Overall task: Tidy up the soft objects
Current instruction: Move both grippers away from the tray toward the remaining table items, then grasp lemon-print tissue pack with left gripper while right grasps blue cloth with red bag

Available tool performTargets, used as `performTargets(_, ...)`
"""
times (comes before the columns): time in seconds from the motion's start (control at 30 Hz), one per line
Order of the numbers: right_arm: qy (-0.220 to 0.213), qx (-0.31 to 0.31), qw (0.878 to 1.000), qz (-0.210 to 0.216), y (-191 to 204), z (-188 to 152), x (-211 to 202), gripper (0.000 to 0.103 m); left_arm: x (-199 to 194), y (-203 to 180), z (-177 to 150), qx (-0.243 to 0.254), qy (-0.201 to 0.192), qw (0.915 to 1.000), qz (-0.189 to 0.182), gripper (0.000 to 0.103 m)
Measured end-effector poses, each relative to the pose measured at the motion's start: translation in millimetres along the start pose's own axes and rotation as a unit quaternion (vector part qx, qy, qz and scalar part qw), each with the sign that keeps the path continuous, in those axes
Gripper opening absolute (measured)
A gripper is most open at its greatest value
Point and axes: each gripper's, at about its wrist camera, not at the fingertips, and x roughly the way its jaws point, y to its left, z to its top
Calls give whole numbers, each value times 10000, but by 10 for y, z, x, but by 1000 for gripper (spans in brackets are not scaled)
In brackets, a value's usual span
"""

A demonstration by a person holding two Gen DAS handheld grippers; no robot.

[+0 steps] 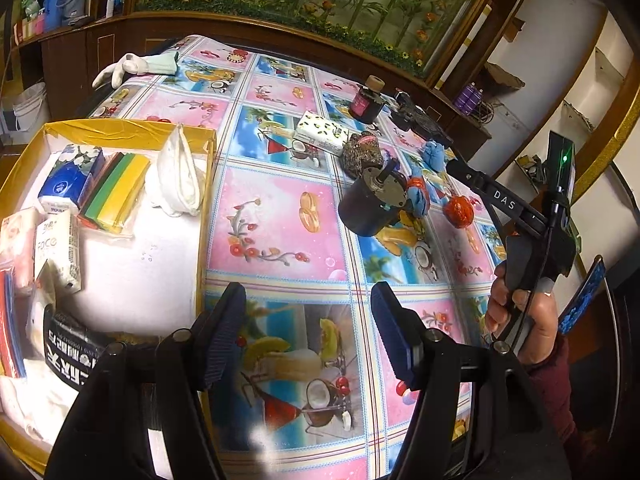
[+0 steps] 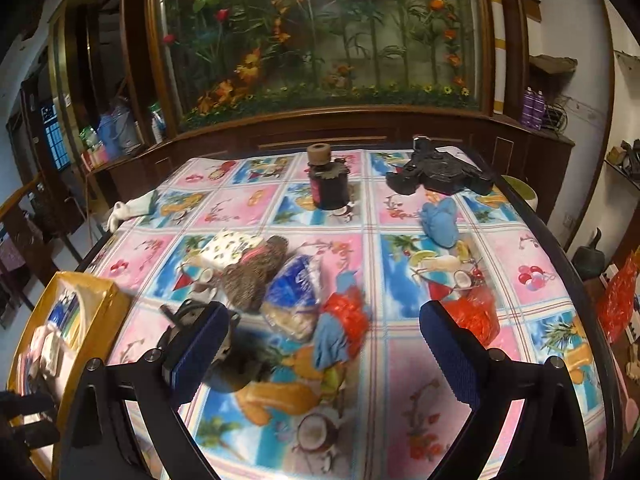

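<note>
My left gripper [image 1: 308, 332] is open and empty over the patterned tablecloth, just right of the yellow box [image 1: 132, 128]. The box holds tissue packs [image 1: 66, 178], a striped sponge pack [image 1: 116, 192] and a white cloth [image 1: 180, 176]. My right gripper [image 2: 324, 344] is open and empty above a heap of soft things: a blue-and-clear bag [image 2: 294, 300], a red-and-blue cloth [image 2: 344, 328], a brown scrubber [image 2: 256, 272] and a patterned tissue pack [image 2: 228, 250]. A blue cloth [image 2: 440, 220] lies farther back. A white glove [image 1: 128, 66] lies at the far left corner.
A dark cylinder motor [image 1: 372, 204] lies by the heap. A dark jar with a cork lid [image 2: 328, 178] and a black device [image 2: 440, 174] stand at the far side. A red mesh ball [image 2: 476, 312] lies right. Wooden cabinets border the table.
</note>
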Motion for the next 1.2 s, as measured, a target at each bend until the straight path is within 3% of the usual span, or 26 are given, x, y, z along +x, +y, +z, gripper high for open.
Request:
performTargets(0.23, 125, 605, 9981, 41, -411, -46, 254, 98, 4, 52, 353, -89, -219, 9997, 93, 64)
performTargets(0.43, 54, 1073, 9941, 164, -674, -1, 230, 98, 107, 81, 769, -228, -454, 9983, 284, 65)
performTargets(0.7, 82, 1620, 9863, 316, -939, -82, 236, 98, 954, -12, 1401, -582, 69, 9982, -146, 65)
performTargets(0.77, 146, 1710, 9845, 349, -952, -103, 248, 98, 1226, -63, 1550, -589, 200, 9980, -89, 65)
performTargets(1.03, 230, 1659, 9854, 313, -909, -80, 334, 98, 2022, -490, 2031, 379, 284, 9970, 604, 65)
performTargets(1.13, 200, 1482, 9886, 188, -840, -62, 345, 98, 2301, -642, 2047, 878, 583, 9909, 839, 65)
performTargets(1.2, 200, 1392, 9900, 127, -793, -63, 362, 98, 2440, -721, 1996, 1274, 781, 9823, 1133, 65)
